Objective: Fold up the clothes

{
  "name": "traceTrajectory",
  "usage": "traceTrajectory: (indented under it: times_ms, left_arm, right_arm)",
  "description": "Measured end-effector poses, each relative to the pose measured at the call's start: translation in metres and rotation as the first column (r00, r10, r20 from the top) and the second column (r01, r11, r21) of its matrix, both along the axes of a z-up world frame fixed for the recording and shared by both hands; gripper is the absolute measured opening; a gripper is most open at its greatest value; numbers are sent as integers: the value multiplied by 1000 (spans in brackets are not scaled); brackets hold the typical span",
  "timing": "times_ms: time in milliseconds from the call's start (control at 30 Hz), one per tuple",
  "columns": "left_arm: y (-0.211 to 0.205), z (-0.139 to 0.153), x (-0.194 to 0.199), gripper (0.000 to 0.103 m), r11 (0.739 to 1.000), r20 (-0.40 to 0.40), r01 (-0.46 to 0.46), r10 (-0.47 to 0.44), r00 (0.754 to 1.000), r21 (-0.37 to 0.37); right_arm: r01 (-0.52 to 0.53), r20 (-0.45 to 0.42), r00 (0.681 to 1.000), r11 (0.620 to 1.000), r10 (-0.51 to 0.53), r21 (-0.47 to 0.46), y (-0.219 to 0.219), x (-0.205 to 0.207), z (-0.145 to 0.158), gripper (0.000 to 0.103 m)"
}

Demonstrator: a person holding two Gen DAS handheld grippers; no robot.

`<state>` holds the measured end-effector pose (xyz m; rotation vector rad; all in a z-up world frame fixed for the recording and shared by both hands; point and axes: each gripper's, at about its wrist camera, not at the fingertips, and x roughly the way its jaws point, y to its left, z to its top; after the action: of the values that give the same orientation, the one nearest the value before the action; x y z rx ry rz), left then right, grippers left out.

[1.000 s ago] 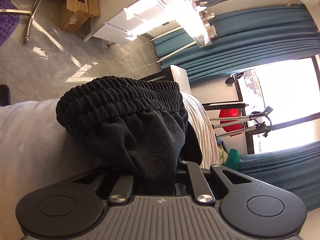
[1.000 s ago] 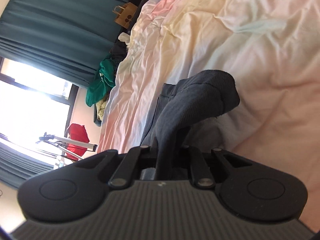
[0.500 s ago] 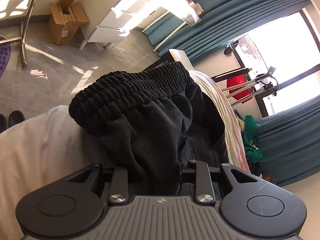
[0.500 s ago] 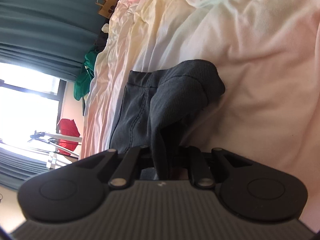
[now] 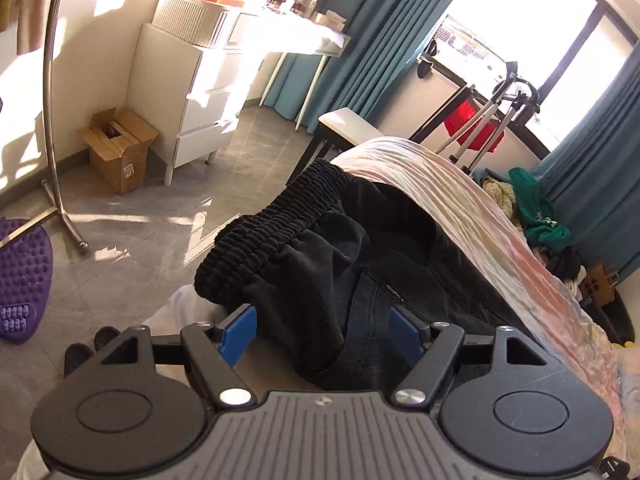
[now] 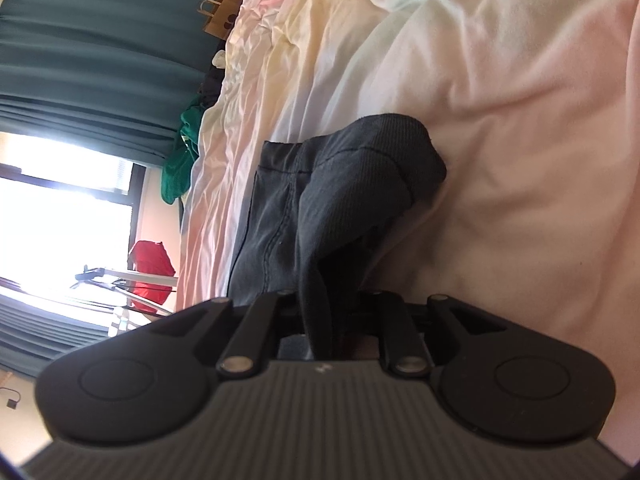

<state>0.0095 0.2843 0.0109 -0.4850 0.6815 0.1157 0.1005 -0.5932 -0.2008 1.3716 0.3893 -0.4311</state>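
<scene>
Black trousers (image 5: pixel 360 248) with a ribbed elastic waistband (image 5: pixel 272 224) lie on the pale bed sheet (image 5: pixel 460 200) at the bed's edge. My left gripper (image 5: pixel 320 332) stands just behind them, its jaws opening wide. Both blue pads (image 5: pixel 238 334) show bare, and a loose fold of cloth lies between them untouched. In the right wrist view the same trousers (image 6: pixel 352 168) rise in a dark grey hump off the sheet (image 6: pixel 520 120). A strip of that cloth runs into my right gripper (image 6: pixel 326 308), whose narrow jaws are starting to open while still pinching it.
Off the bed's edge is grey floor with a cardboard box (image 5: pixel 120 148), a white drawer unit (image 5: pixel 192 92), a metal rack pole (image 5: pixel 50 100) and a purple mat (image 5: pixel 22 276). A green clothes pile (image 5: pixel 536 216) lies beyond the bed. A paper bag (image 6: pixel 220 16) stands by the curtain.
My left gripper has opened and let go of the waistband, rolling upright and pulling back. The right gripper sank a little, so the cloth hump sits lower on the sheet.
</scene>
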Motion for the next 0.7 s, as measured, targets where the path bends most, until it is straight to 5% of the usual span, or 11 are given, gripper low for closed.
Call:
traceTrajectory:
  times_ms: [233,433,700]
  left_arm:
    - [-117,13,50,76,974,95,204,-214,972,100]
    - [-231,-26,111,76,936,108,337,-347,932,102]
    - [-267,-101,139,75,906,34,384,-396,918,175]
  right_arm:
    - [34,-35,999,999,-34,2,10,-9,11,20]
    - [84,-62,995,995,-81,53,28,-23,17,20]
    - [0,-72,997,993,9,120,57,-25,20,59]
